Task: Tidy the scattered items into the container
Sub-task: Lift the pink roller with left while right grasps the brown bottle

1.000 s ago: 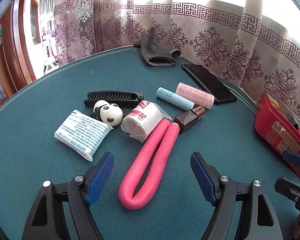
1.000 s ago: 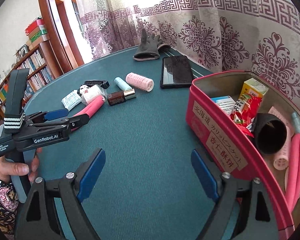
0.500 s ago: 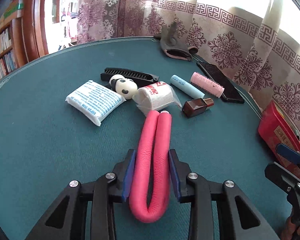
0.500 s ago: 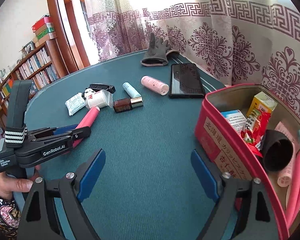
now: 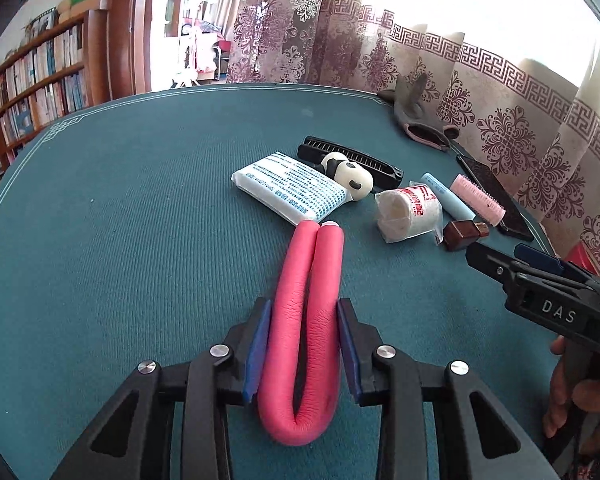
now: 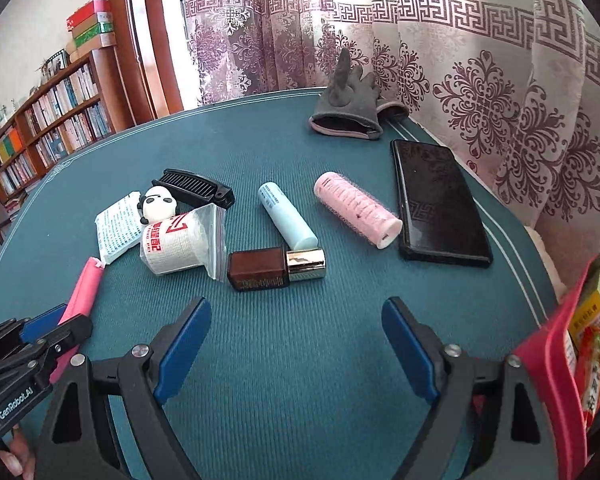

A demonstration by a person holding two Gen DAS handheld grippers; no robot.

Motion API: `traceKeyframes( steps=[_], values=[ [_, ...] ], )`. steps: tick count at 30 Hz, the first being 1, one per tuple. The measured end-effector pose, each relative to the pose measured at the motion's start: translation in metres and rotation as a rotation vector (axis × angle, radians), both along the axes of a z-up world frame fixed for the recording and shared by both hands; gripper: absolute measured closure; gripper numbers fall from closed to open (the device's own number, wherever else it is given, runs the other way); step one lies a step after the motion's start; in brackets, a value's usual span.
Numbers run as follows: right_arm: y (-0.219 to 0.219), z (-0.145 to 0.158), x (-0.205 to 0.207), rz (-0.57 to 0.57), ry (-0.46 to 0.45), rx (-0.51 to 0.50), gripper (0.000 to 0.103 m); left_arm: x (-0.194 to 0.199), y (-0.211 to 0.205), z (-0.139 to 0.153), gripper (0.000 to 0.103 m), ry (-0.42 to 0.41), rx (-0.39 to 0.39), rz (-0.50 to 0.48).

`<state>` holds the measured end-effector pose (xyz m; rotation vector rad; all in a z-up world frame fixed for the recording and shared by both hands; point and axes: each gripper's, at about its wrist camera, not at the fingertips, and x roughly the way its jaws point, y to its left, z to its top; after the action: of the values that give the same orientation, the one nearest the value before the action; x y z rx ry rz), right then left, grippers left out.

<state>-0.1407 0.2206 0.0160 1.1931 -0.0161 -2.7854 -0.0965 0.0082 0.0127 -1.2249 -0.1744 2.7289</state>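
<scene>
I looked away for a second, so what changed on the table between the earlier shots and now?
The left gripper came forward and shut on the bent pink foam roller, which lay free before. The right gripper, open and empty, swung from the red tin toward the brown bottle. The other scattered items stayed put.

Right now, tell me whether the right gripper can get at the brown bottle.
Probably yes: the right gripper is open and empty, and the brown bottle lies just ahead of its fingers with only bare table between.

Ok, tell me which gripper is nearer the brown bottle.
Right. The right gripper hangs open just short of the brown bottle; the left gripper, off to its side, is shut on the pink roller.
</scene>
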Motion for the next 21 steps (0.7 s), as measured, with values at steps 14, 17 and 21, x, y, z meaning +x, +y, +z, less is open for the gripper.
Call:
traceKeyframes(
  steps=[14,17,21],
  values=[
    [-0.011,-0.009,-0.031,-0.01,-0.039,0.048,0.039,-0.002,-0.001,-0.002,0.068,0.004,0.02,0.001],
    [-0.01,-0.008,-0.028,-0.01,-0.038,0.045,0.039,-0.002,0.0,-0.002,0.068,0.004,0.02,0.0],
    [-0.01,-0.007,-0.012,-0.011,-0.034,0.053,0.039,-0.002,-0.001,-0.002,0.068,0.005,0.022,0.002]
  ],
)
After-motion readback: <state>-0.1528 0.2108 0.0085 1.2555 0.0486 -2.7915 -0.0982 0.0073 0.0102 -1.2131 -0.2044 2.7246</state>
